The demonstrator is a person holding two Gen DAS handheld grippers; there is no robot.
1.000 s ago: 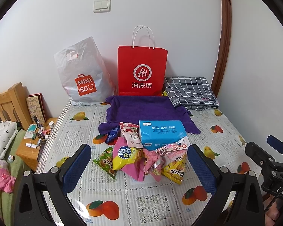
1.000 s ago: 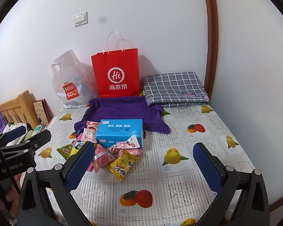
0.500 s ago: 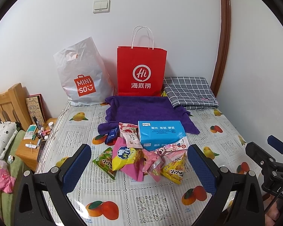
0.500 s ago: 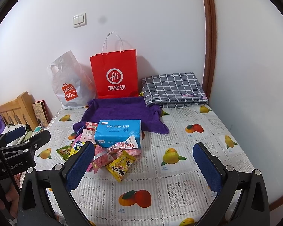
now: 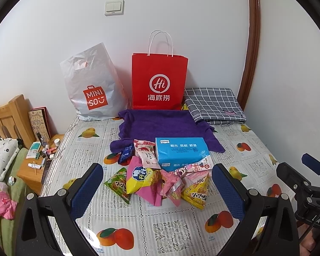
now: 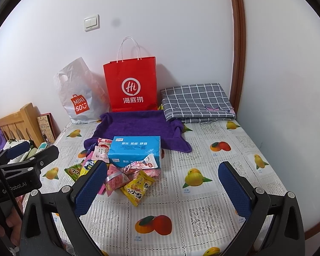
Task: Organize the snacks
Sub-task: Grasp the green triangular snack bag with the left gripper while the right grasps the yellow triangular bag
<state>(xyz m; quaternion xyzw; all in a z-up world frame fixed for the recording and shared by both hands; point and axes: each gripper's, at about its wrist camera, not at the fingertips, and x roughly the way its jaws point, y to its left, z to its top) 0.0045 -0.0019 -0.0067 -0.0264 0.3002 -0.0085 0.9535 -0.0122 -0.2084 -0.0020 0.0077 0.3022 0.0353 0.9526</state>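
A pile of snack packets (image 5: pixel 160 181) lies on the fruit-patterned tablecloth (image 5: pixel 170 230), with a blue tissue pack (image 5: pixel 181 152) at its back edge; the pile also shows in the right wrist view (image 6: pixel 125 175). A red paper bag (image 5: pixel 159 83) and a white MINISO plastic bag (image 5: pixel 91 87) stand against the wall. My left gripper (image 5: pixel 157 189) is open and empty, hovering just in front of the pile. My right gripper (image 6: pixel 162 187) is open and empty, in front of and right of the pile.
A purple towel (image 5: pixel 162 125) lies behind the snacks. A folded grey checked cloth (image 5: pixel 213 104) sits at the back right. A wooden nightstand (image 5: pixel 35 170) with small items and a bed stand left of the table. Walls close the back and right.
Both views have shifted slightly; the grippers stay open and nothing on the table has moved.
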